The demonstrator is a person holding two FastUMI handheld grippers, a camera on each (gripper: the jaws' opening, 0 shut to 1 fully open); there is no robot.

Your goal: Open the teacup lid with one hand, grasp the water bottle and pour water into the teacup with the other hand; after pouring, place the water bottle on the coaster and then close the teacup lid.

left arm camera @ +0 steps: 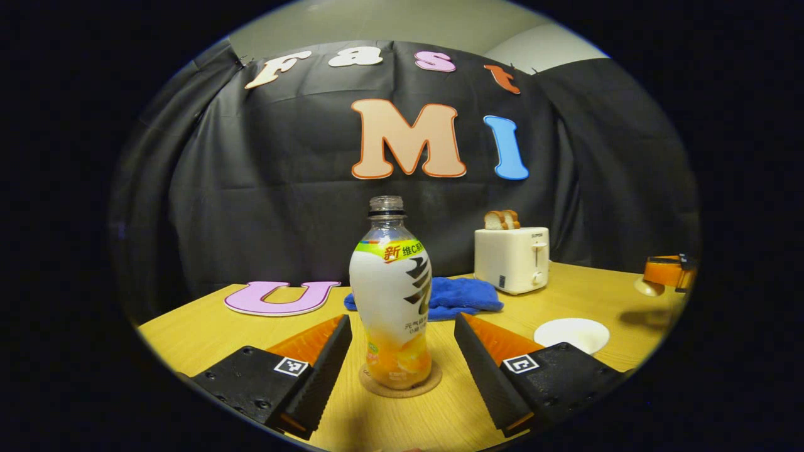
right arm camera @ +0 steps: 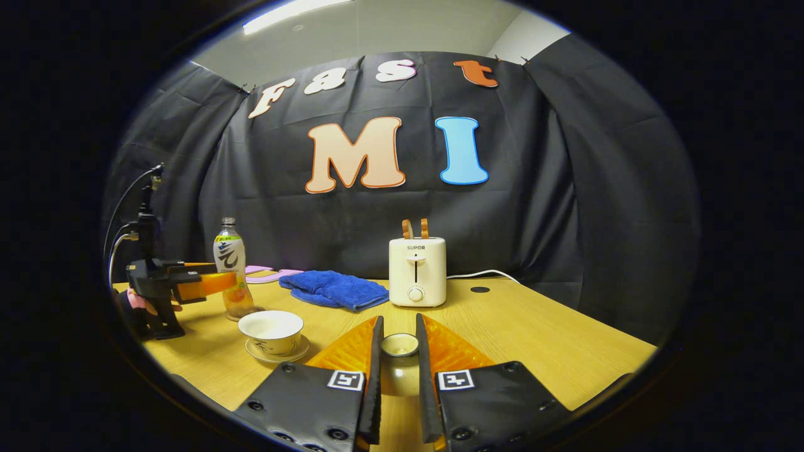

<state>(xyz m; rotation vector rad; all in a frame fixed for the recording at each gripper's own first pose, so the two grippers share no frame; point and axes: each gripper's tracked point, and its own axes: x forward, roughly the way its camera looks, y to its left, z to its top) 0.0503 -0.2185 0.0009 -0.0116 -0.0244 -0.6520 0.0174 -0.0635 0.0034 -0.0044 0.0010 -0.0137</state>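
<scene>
In the left gripper view, the water bottle (left arm camera: pixel 394 295) stands centre frame on its coaster (left arm camera: pixel 401 384), the left gripper (left arm camera: pixel 402 358) spread wide to either side without touching it, apparently just set down. In the right gripper view, the right gripper (right arm camera: pixel 398 361) pinches the teacup lid (right arm camera: pixel 399 344) at bottom centre, likely held for closing the uncovered teacup (right arm camera: pixel 271 331) at lower left.

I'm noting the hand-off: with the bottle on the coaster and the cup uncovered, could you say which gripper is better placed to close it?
Right, probably: the right gripper is shut on the lid, near the teacup; the left gripper is open around the water bottle.
</scene>
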